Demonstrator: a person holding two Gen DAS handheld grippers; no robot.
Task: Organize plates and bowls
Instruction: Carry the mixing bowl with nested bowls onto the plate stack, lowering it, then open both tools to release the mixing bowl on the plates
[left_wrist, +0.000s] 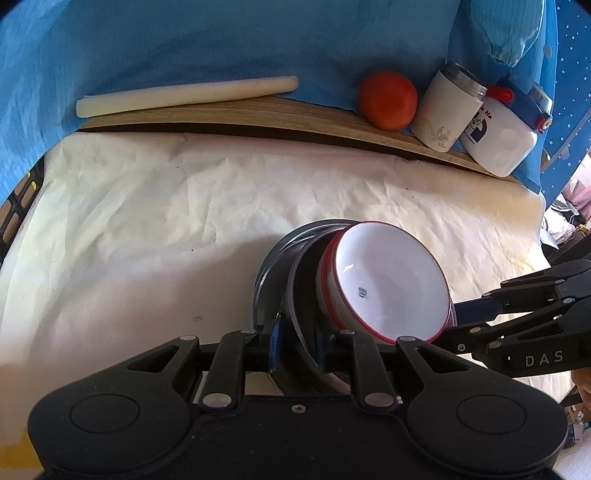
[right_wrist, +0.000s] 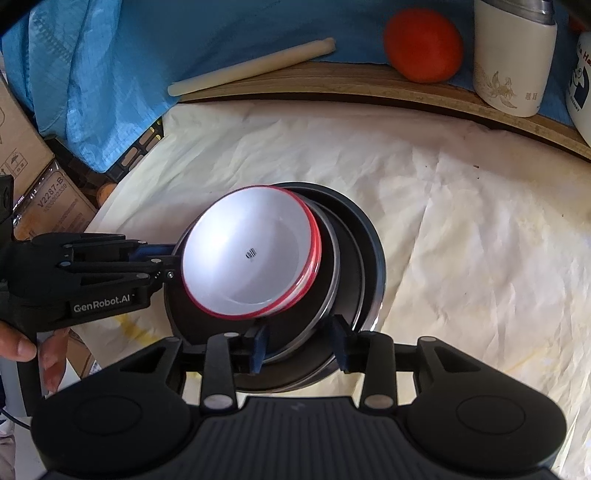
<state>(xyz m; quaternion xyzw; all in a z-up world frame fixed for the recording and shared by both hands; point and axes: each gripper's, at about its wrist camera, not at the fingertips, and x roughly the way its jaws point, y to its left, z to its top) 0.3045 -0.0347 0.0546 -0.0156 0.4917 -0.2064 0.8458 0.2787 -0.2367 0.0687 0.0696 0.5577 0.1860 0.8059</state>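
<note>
A white bowl with a red rim (left_wrist: 388, 284) (right_wrist: 251, 254) sits tilted inside a stack of dark plates (left_wrist: 284, 273) (right_wrist: 354, 236) on the white cloth. My left gripper (left_wrist: 297, 345) is shut on the near rim of the dark plates; it also shows from the side in the right wrist view (right_wrist: 168, 264). My right gripper (right_wrist: 299, 345) straddles the stack's rim with its jaws apart, open; it also shows in the left wrist view (left_wrist: 458, 321) at the stack's right edge.
A wooden shelf (left_wrist: 258, 114) at the back carries a pale roll (left_wrist: 184, 96), an orange ball (left_wrist: 388, 99), a white tin (left_wrist: 447, 110) and a white jar (left_wrist: 506, 129). Blue cloth hangs behind. Cardboard boxes (right_wrist: 44, 184) stand left of the table.
</note>
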